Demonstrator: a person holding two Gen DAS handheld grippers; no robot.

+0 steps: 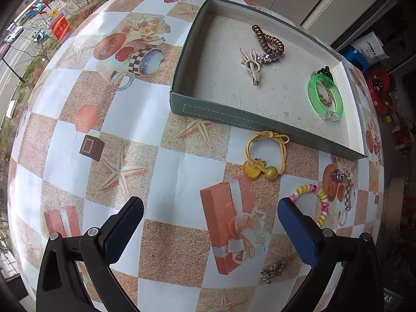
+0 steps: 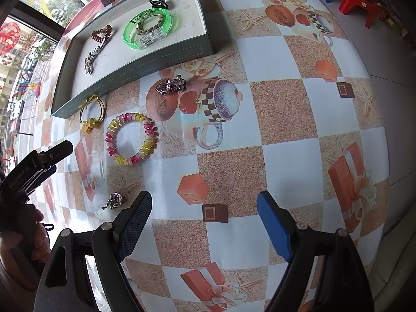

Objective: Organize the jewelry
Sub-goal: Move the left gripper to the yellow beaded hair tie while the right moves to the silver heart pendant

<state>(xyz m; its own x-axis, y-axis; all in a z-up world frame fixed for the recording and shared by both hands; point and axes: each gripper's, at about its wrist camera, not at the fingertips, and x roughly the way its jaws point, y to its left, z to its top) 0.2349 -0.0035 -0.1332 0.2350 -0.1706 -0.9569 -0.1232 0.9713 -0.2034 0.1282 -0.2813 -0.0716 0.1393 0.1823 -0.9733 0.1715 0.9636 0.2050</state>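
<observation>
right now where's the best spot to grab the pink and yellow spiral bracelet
Take the pink and yellow spiral bracelet from above. It lies flat on the tablecloth as an open ring, so put one finger of the tongs inside the ring and one outside. Pinch its right-hand arc, the side farthest from the yellow hair tie.

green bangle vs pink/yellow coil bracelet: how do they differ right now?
Place: the translucent green plastic bangle lies inside the grey-green shallow box; the pink-and-yellow spiral coil bracelet lies outside it on the patterned tablecloth.
Build: the bangle is a smooth rigid band with a clear block; the coil bracelet is a ribbed, multicoloured spiral.
Contents: a braided brown band sits within the bangle's ring; the coil's ring shows only tablecloth.
Shared: both lie flat, neither gripped.
</observation>
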